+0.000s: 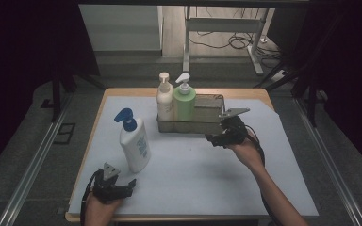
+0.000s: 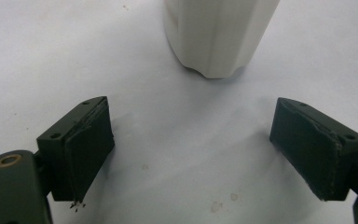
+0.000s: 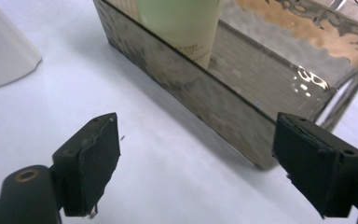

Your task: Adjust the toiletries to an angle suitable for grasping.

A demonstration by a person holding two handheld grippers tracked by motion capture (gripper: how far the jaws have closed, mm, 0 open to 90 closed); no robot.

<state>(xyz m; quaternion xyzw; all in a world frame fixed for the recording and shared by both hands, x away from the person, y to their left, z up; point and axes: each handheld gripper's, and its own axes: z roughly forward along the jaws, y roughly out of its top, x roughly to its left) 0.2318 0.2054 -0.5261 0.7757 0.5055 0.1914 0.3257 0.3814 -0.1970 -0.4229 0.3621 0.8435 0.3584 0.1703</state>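
A white bottle with a blue pump (image 1: 134, 141) stands on the white sheet, left of centre. A metal basket (image 1: 207, 125) at the back holds a cream pump bottle (image 1: 164, 99) and a green pump bottle (image 1: 184, 101) in its left half. My left gripper (image 1: 128, 187) rests open near the front edge, its jaws wide apart, pointing at the white bottle's base (image 2: 219, 37). My right gripper (image 1: 214, 140) is open and holds nothing, just in front of the basket's right part. Its own view shows the basket wall (image 3: 205, 98), the green bottle (image 3: 182, 23) and the white bottle (image 3: 4, 51).
The white sheet (image 1: 193, 174) covers a wooden table (image 1: 122, 90), with bare sheet between the two hands. The basket's right half (image 1: 209, 107) has nothing in it. Dark curtains flank the table, and a metal stand with cables (image 1: 226, 28) lies beyond it.
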